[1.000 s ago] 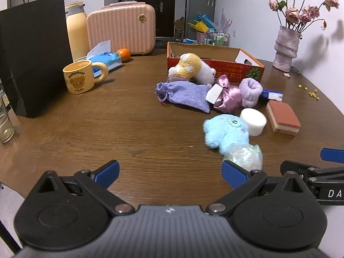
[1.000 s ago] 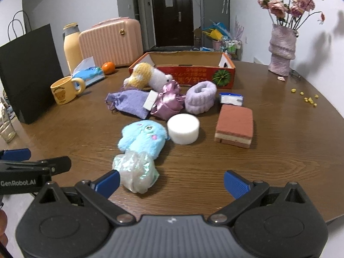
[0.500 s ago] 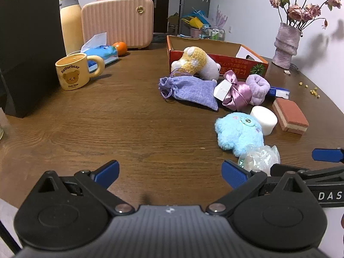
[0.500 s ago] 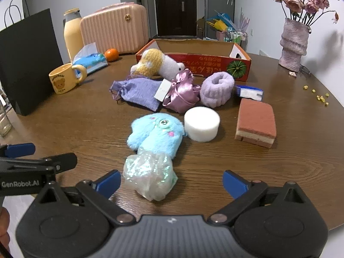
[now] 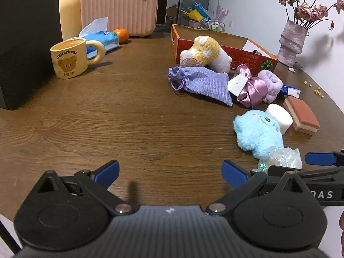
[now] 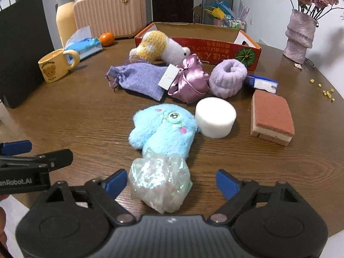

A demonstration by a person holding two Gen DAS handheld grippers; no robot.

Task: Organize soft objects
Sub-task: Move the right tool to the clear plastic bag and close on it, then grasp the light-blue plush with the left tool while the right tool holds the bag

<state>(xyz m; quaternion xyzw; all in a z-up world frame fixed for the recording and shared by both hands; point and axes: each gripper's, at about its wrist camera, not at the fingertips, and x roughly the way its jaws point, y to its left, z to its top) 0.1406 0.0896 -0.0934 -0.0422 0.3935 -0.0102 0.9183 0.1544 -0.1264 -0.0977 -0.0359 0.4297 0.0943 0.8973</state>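
On the wooden surface the open cardboard box waits at the far side, soft things strewn in front of it: a lilac pouch, a satin bundle, a fluffy band, a sponge, a white foam puck and a blue plush. Nearest us lies a crinkly iridescent bag, touching the plush's lower end. Our right tongs stand either side of that bag; the jaws have just been closing but are not yet pressing on it (the left fingertip is almost against the film). Our left tongs hang wide and empty over bare wood. The risk, as we judge it: slick film could squirm out of a shallow pinch, or the jaws could snag plush fur and drag both things along together.
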